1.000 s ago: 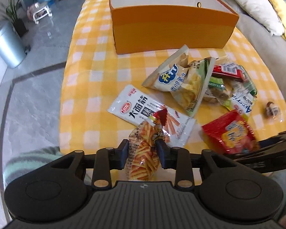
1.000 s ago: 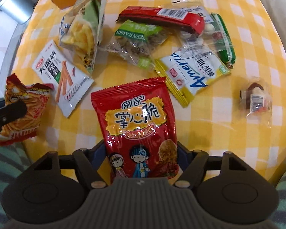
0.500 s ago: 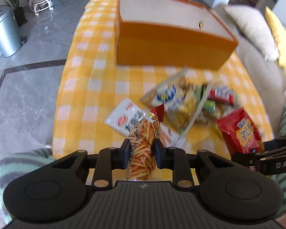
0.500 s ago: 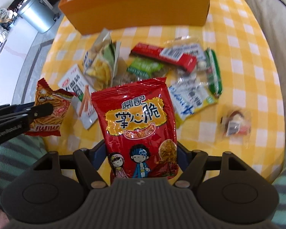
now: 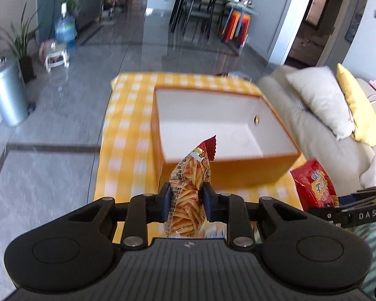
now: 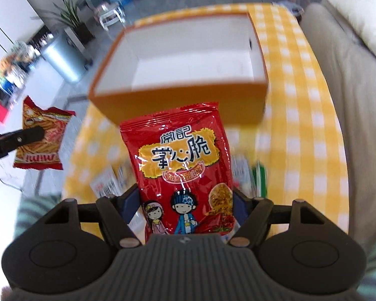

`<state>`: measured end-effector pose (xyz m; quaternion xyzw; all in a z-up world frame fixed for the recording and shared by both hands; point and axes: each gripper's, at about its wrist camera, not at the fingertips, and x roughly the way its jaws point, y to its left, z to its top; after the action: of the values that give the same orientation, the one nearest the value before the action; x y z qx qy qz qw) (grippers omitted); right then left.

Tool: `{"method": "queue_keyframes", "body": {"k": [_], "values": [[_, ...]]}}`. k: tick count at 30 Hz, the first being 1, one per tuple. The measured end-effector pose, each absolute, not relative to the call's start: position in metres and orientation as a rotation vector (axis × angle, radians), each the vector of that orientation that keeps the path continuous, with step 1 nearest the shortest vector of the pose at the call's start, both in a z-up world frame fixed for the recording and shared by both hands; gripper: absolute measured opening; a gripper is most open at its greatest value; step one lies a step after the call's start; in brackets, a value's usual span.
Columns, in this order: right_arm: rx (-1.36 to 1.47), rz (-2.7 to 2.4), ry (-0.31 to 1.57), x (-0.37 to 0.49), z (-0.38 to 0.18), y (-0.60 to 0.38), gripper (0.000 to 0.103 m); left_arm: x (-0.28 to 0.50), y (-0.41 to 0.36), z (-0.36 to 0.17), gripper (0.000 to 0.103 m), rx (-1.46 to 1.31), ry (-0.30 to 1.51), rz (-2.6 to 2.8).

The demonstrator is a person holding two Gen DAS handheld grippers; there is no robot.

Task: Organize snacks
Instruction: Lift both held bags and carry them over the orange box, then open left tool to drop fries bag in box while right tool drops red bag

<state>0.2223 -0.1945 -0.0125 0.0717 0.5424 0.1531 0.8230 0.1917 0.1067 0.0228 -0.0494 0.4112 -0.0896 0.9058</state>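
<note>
My left gripper [image 5: 186, 202] is shut on an orange fries snack bag [image 5: 188, 195], held upright in the air in front of the open orange box [image 5: 228, 173]. The same bag shows at the left of the right wrist view [image 6: 41, 135]. My right gripper [image 6: 185, 208] is shut on a red noodle-snack bag [image 6: 180, 165], also lifted, just short of the box [image 6: 178, 102]. The red bag shows at the right of the left wrist view [image 5: 313, 183]. The box's white inside looks empty.
The box stands on a yellow checked tablecloth [image 5: 122, 145]. A few other snack packets [image 6: 105, 185] lie blurred below the red bag. A beige sofa with pillows [image 5: 320, 105] runs along the right. A metal bin [image 5: 7, 92] stands on the floor at left.
Both grippers have risen from the table with their bags and tilted up toward the box. The snack pile has dropped below view and the box's inside now shows.
</note>
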Motion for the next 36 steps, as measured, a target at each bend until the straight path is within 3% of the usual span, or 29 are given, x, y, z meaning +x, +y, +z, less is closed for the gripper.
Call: {"method": "queue_keyframes", "body": {"k": [11, 18, 36], "values": [[0.196, 0.383, 0.976, 0.302, 0.029, -0.179, 0.07, 0.254, 0.083, 0.037, 0.029, -0.072, 0.785, -0.218], [0.175, 0.348, 0.911, 0.361, 0.016, -0.169, 0.07, 0.301, 0.067, 0.024, 0.029, -0.029, 0.801, -0.193], [0.232, 0.297, 1.233, 0.449, -0.096, -0.135, 0.07, 0.362, 0.045, -0.056, 0.029, 0.051, 1.049, -0.167]]}}
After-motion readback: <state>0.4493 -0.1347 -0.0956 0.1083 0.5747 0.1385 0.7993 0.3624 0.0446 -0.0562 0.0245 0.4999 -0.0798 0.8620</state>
